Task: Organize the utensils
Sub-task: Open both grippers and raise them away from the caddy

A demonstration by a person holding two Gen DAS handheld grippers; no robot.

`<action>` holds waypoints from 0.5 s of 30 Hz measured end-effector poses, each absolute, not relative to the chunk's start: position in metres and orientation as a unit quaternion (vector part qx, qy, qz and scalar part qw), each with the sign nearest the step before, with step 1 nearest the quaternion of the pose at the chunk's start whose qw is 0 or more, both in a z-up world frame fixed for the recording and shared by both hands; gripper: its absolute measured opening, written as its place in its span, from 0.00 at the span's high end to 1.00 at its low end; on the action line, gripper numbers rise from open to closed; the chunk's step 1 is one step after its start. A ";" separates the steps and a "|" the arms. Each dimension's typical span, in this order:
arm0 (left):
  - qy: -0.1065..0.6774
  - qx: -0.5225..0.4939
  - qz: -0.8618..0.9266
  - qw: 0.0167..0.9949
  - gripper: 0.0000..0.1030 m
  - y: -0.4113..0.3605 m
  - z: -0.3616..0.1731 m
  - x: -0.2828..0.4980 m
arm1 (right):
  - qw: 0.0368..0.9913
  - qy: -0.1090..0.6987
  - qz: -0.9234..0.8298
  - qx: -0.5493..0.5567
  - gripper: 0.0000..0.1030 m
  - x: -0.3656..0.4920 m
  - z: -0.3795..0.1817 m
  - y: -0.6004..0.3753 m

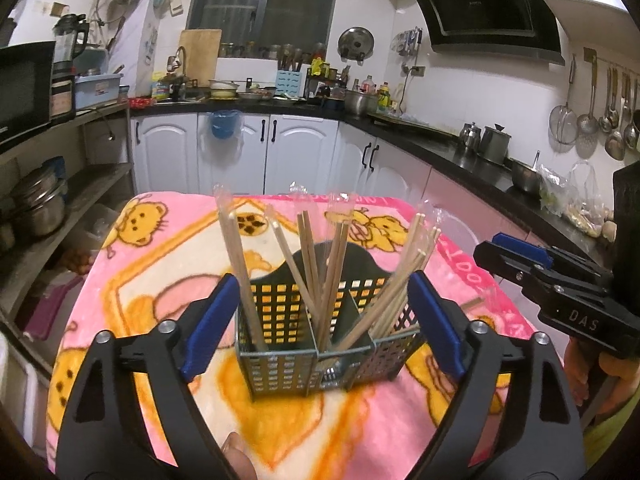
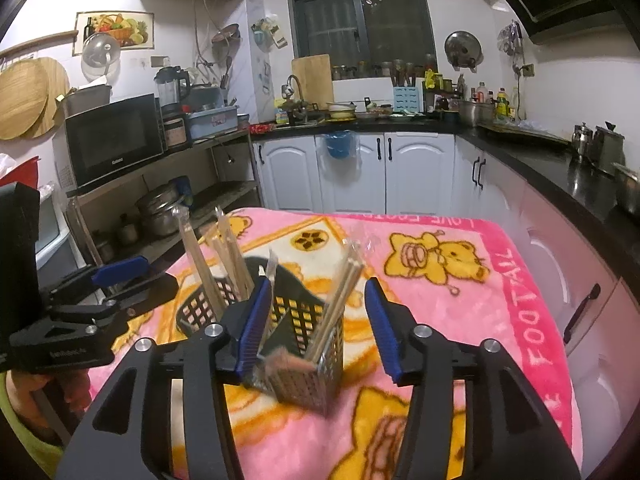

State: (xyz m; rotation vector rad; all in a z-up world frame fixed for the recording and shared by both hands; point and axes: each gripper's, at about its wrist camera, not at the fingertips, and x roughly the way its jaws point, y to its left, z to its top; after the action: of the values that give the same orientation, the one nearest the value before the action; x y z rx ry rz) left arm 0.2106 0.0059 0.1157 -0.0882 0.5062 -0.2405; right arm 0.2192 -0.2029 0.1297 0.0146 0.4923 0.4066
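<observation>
A black perforated utensil caddy stands on a pink bear-print blanket. Its compartments hold several wooden chopsticks, some in clear wrappers. My left gripper is open, one blue pad on each side of the caddy and apart from it. It also shows in the right wrist view as the left gripper. My right gripper is open around the caddy's right end, and the right gripper shows at the right. What looks like one wrapped chopstick lies on the blanket.
Left of the table is a shelf unit with pots and a microwave. A black counter with metal pots runs along the right. White cabinets stand beyond the table's far edge. A person's fingertip is at the bottom.
</observation>
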 end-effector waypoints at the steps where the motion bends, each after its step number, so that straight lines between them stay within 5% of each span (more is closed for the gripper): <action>1: 0.251 -0.043 -0.117 0.960 0.19 0.006 0.114 0.208 | 0.949 0.244 0.199 0.006 0.50 0.218 0.127 -0.204; 15: 0.264 -0.042 -0.106 0.958 0.10 0.007 0.091 0.187 | 0.950 0.249 0.191 -0.006 0.31 0.187 0.104 -0.203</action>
State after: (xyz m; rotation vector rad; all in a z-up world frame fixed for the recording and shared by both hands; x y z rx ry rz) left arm 0.1869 0.0066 0.0906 -0.0846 0.5363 -0.2158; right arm 0.1871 -0.2028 0.1040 -0.0115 0.5058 0.3884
